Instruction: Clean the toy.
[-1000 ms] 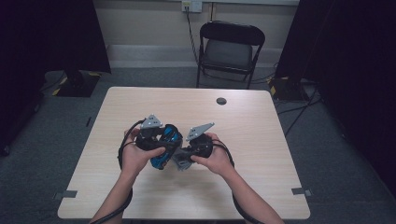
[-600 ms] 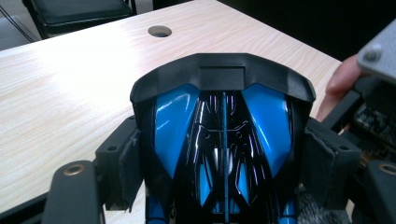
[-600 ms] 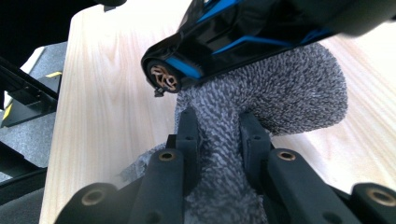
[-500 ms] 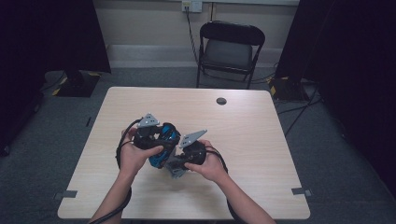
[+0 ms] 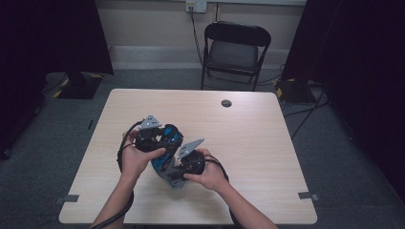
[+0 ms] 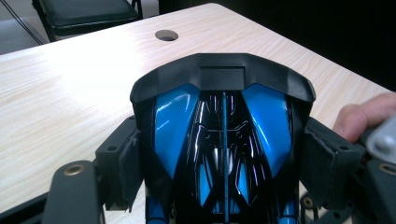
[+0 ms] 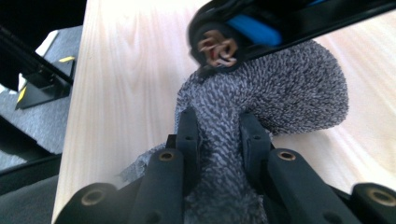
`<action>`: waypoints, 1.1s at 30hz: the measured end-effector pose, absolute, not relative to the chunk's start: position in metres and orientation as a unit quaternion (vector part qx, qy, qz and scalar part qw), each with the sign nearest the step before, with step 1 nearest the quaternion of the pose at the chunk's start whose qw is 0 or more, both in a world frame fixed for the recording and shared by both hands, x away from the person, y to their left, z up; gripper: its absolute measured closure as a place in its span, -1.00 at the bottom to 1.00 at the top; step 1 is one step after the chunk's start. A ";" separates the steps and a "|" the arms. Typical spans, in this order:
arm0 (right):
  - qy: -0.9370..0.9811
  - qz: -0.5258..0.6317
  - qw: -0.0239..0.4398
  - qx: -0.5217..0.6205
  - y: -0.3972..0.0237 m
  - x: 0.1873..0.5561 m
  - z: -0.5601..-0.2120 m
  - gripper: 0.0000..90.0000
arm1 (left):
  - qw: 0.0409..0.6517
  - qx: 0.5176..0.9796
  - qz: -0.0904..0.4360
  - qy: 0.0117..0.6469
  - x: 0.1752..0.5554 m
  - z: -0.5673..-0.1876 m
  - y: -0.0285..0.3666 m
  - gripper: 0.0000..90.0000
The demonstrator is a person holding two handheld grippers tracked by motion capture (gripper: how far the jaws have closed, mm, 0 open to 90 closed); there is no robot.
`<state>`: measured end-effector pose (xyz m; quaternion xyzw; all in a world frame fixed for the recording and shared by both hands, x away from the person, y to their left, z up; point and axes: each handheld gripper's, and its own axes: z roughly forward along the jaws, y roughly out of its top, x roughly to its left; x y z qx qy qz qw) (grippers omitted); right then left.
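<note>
Both claws meet over the near middle of the wooden surface [image 5: 267, 157]. The left claw [image 6: 219, 154] stands wide, its pads pressed against either flank of a glossy blue and black toy car body [image 6: 219, 116], held just above the surface. The right claw [image 7: 217, 135] is nearly closed, pinching a fold of grey knitted cloth [image 7: 280, 88]. The cloth bulges upward against the underside of the car body, beside a wheel hub. A black folding chair [image 5: 235, 47] stands beyond the far edge.
</note>
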<state>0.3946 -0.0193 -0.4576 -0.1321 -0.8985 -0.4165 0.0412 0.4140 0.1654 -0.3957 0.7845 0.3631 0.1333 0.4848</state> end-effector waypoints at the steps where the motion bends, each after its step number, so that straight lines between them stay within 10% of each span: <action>1: -0.899 -0.416 0.042 -0.131 -0.018 0.394 -0.458 0.66 | 0.486 0.784 0.133 0.364 0.414 -0.396 0.166 -0.43; 33: -0.901 -0.386 -0.035 -0.195 -0.082 0.431 -0.421 0.66 | 0.485 0.780 0.140 0.370 0.414 -0.396 0.169 -0.43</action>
